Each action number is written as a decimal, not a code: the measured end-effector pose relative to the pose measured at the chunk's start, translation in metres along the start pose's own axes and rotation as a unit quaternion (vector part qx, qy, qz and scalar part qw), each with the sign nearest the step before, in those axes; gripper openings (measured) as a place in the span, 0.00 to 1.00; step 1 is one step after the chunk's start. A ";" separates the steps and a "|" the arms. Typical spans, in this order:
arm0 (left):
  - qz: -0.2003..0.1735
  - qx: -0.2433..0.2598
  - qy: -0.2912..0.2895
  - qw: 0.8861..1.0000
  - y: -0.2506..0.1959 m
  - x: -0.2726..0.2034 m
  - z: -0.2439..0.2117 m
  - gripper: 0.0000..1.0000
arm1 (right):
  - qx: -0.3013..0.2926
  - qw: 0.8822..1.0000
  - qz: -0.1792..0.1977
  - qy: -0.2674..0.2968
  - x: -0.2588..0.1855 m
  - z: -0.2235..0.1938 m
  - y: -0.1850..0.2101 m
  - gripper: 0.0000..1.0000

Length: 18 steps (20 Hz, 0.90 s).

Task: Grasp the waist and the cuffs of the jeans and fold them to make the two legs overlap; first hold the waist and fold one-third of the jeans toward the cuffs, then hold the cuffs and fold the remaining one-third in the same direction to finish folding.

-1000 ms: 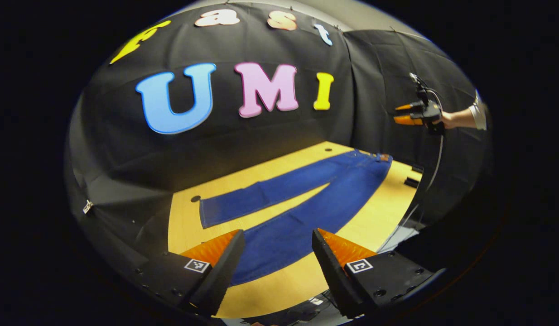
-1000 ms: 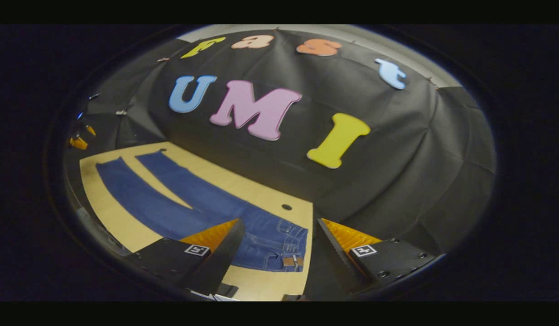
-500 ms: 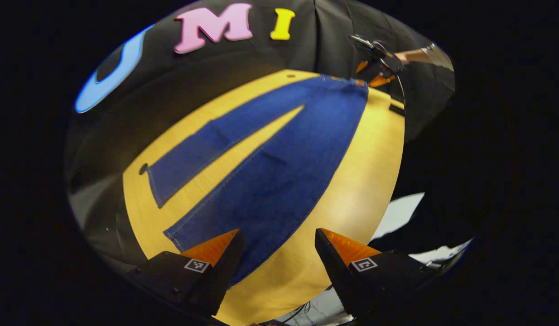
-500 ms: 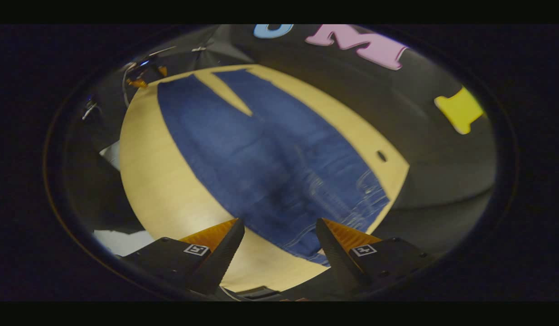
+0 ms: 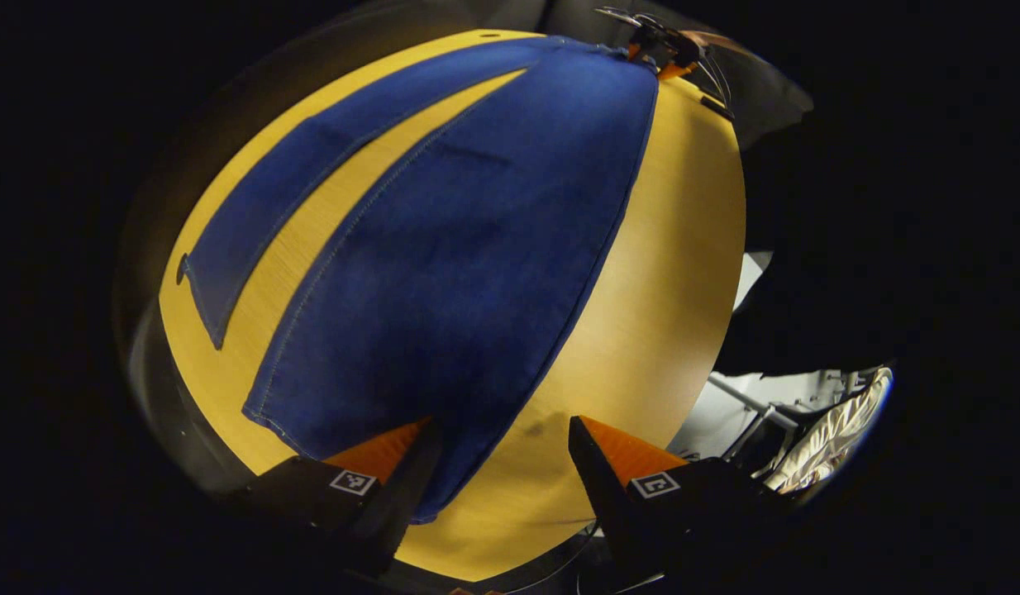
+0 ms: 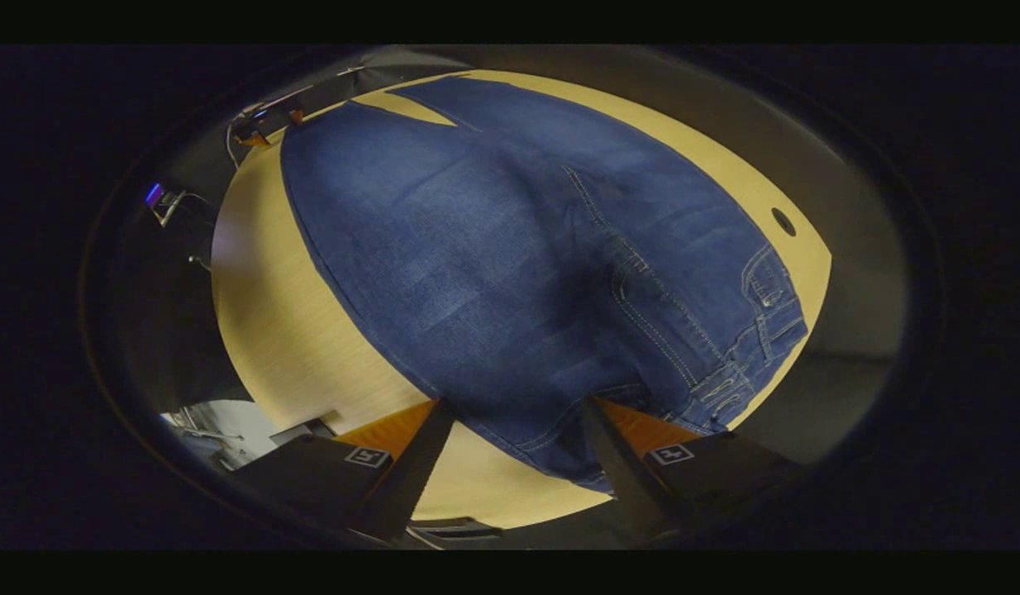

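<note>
- Left gripper view: the jeans (image 5: 469, 248) lie flat on the wooden table (image 5: 667, 281), taking up the middle and upper left of the frame, the two legs spread apart in a V with bare wood between them.
- The nearer leg's cuff (image 5: 345, 430) sits at the lower left, close above the left gripper (image 5: 498, 434), whose jaws stand wide apart with nothing between them; one finger overlaps the cuff's hem in the picture, the other is over bare table.
- At the top right of the frame, by the waist end, the other gripper shows small and far off.
- Right gripper view: the waist (image 6: 725, 364) with its stitched seams and belt loops lies at the lower right, the legs running away to the upper left.
- The right gripper (image 6: 518, 413) is released, jaws spread, low over the waist's near edge, with denim and a strip of table between the fingers.
- A small dark hole (image 6: 783, 221) in the table sits at the right, just beside the jeans.
</note>
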State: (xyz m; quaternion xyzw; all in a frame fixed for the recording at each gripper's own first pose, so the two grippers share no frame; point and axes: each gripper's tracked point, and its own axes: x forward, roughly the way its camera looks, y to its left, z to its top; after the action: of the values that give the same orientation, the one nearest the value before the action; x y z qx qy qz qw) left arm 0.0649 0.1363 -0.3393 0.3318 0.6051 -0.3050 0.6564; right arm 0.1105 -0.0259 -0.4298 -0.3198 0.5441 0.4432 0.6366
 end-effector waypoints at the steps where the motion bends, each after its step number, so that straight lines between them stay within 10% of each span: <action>1: 0.005 -0.004 0.002 1.000 0.004 0.003 0.002 0.96 | 0.003 1.000 0.000 0.002 0.000 0.000 -0.001 0.89; 6: 0.022 -0.052 -0.008 0.998 0.030 0.006 0.009 0.91 | 0.040 0.999 -0.009 0.019 0.002 0.002 -0.005 0.84; 7: 0.027 -0.070 -0.016 0.997 0.033 0.006 0.013 0.67 | 0.049 0.998 -0.011 0.022 0.000 0.006 -0.007 0.85; 11: 0.037 -0.084 -0.020 0.996 0.046 0.006 0.006 0.06 | 0.055 0.997 -0.044 0.008 0.004 0.016 -0.030 0.16; 18: 0.084 -0.156 -0.067 0.982 0.067 -0.030 0.029 0.06 | 0.175 0.977 -0.077 -0.093 -0.040 0.037 -0.036 0.04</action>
State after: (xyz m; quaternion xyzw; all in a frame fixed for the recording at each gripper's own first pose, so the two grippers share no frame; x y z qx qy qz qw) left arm 0.1333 0.1525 -0.3038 0.2535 0.5698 -0.1724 0.7625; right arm 0.1580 -0.0159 -0.3857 -0.2018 0.5255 0.3183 0.7628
